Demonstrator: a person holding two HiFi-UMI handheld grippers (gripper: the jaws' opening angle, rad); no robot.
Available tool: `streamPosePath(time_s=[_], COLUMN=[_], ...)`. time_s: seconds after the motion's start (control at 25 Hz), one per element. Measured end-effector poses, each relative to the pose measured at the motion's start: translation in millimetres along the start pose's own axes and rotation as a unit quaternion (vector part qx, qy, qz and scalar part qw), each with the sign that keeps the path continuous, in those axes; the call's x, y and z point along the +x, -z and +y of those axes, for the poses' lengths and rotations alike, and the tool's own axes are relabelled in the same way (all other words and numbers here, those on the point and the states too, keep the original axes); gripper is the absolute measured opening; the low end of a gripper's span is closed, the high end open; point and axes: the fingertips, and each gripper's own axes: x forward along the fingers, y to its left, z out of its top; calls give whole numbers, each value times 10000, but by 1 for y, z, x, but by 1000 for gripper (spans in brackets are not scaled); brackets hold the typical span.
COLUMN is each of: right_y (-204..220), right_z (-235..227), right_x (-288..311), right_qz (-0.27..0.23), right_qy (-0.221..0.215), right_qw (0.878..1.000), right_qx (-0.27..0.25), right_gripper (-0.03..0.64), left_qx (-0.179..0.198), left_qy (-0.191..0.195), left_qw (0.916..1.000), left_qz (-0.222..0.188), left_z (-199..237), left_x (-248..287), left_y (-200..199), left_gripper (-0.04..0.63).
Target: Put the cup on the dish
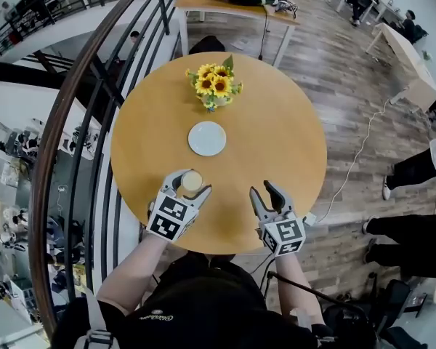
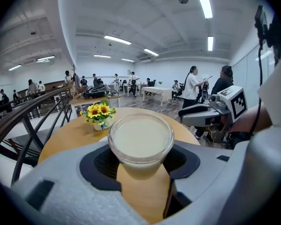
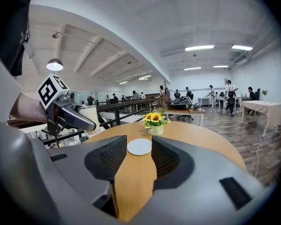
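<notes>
The cup [image 1: 192, 181] is a small round tumbler with clear walls, glass or hard plastic, filled nearly to the brim with a pale, creamy content. It is probably rigid, smooth-sided and slippery, and moderately heavy when this full. If the filling is liquid it could spill, so the cup should be kept upright and moved slowly.

The left gripper [image 1: 191, 185] has it clamped at mid-height. The ribbed dark pads [image 2: 99, 164] bear on opposite sides of the wall, which looks like the best place to hold it. The cup is near the near edge of the round wooden tabletop [image 1: 283, 147], left of the middle.

The dish [image 1: 207, 138], a flat, glossy white saucer, lies about the tabletop's centre, well apart from the cup. The potted sunflowers [image 1: 214, 83] stand beyond it toward the far edge.

The right gripper [image 1: 262, 189] is spread open and holds nothing.
</notes>
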Motion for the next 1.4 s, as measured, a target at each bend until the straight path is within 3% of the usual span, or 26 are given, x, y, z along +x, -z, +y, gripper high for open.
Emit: streamPosePath(time_s=[0.52, 0.76, 1.4], right_y=[101, 125, 145], right_z=[2, -2, -18], right_x=[49, 66, 88], right_qz=[833, 975, 1203], right_qy=[-289, -286, -261], right_qw=[9961, 9947, 9918], right_qx=[74, 171, 353], right_gripper=[153, 153, 153], left_qx=[-393, -494, -179], left_qy=[185, 200, -241], left_qw=[9974, 9961, 9984], left_qz=[582, 706, 482], left_z=[9, 21, 122], left_x=[70, 93, 195], left_y=[80, 104, 53], left_gripper=[253, 253, 253])
